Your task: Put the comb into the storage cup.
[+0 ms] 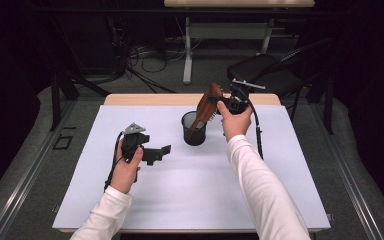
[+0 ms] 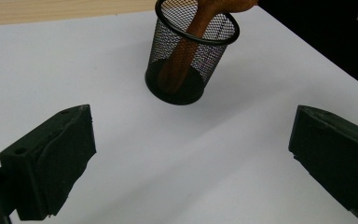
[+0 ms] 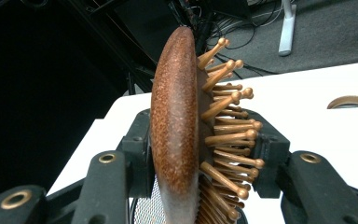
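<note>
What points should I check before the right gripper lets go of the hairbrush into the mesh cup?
1. Right gripper shut on the hairbrush head: ok.
2. Brush handle inside the mesh cup: ok.
3. Handle end resting on the cup bottom: cannot tell.
4. Cup standing upright on the white table: ok.
5. Left gripper open and apart from the cup: ok.
6. Cup steady enough once the leaning brush is released: cannot tell.
</note>
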